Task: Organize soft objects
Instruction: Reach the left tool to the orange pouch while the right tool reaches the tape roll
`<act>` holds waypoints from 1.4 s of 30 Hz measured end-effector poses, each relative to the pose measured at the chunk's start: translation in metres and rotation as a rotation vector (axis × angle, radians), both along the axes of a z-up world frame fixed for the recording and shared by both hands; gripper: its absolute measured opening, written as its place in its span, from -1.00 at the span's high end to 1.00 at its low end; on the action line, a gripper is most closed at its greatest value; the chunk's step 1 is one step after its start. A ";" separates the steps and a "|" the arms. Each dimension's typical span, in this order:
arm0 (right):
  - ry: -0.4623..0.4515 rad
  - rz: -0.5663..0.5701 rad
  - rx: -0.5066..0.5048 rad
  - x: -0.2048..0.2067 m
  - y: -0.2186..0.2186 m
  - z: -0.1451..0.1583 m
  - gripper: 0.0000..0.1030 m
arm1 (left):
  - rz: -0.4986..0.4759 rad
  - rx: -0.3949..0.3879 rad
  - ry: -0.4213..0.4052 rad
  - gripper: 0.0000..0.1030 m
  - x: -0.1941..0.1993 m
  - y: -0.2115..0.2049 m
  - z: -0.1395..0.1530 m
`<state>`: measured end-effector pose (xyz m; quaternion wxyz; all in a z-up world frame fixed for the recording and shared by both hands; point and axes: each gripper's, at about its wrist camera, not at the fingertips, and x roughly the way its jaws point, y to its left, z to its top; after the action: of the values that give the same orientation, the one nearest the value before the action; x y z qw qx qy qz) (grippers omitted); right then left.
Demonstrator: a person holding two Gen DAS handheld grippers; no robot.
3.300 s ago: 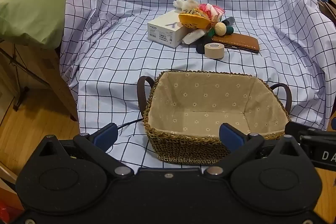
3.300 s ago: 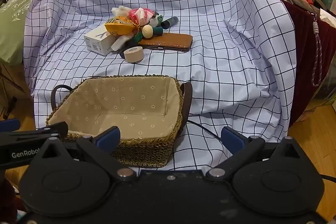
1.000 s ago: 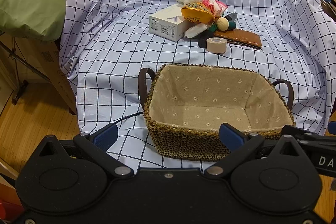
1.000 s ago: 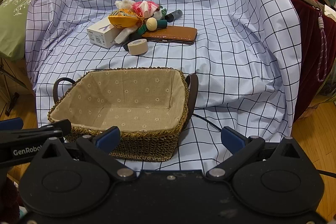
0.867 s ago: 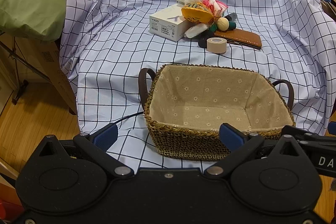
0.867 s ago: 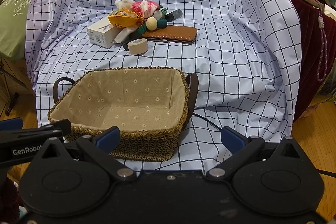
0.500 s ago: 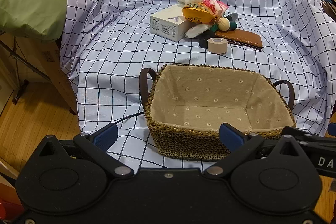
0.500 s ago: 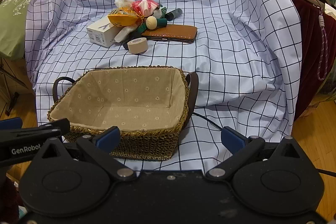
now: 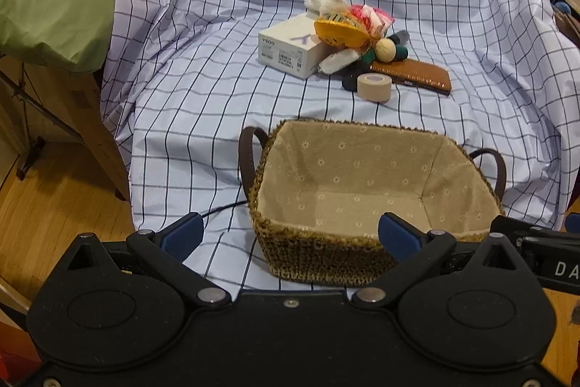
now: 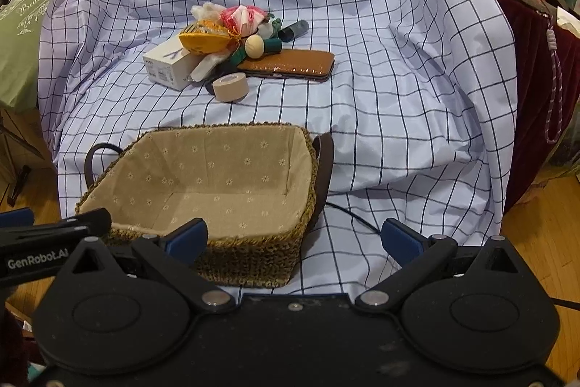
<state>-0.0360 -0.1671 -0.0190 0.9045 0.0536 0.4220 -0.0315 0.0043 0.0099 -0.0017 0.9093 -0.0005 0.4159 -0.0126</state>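
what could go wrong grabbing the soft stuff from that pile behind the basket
The soft items are tangled with hard ones: pulling the orange fabric pouch may drag the wooden ball or tip things off the white cardboard box. The loose, wrinkled checkered sheet could snag a fingertip. The woven lined basket blocks a low, direct reach.

Both views are evenly lit by soft, warm indoor light with no hard glare; the checked cloth (image 9: pixel 203 118) reads pale and clean, its folds marked by gentle grey shading. The basket (image 10: pixel 253 256) casts only a faint shadow on the cloth beside it, and its lining is darker toward the near wall. Fisheye bending is strong: grid lines bow outward toward the edges, and the corners fall to black. The middle of each view is fairly sharp (print on the white box (image 9: pixel 286 49) is almost readable), while the wooden floor (image 9: pixel 54 205) at the rim looks softer and stretched.
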 end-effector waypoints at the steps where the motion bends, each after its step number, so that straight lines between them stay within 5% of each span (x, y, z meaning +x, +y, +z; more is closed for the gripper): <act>1: -0.004 -0.001 0.000 0.002 -0.001 0.000 -0.99 | 0.001 0.000 -0.010 -0.93 0.001 0.000 0.002; 27: -0.070 -0.036 0.008 0.111 -0.013 0.008 -0.94 | -0.041 0.005 -0.044 -0.83 0.093 -0.004 0.010; 42: -0.020 0.083 0.047 0.201 0.012 -0.018 -0.86 | -0.033 -0.010 -0.004 -0.83 0.154 0.009 -0.006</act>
<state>0.1655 -0.1550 -0.0370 0.9077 0.0574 0.4153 0.0165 0.1587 0.0184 -0.0077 0.9098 0.0019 0.4140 -0.0294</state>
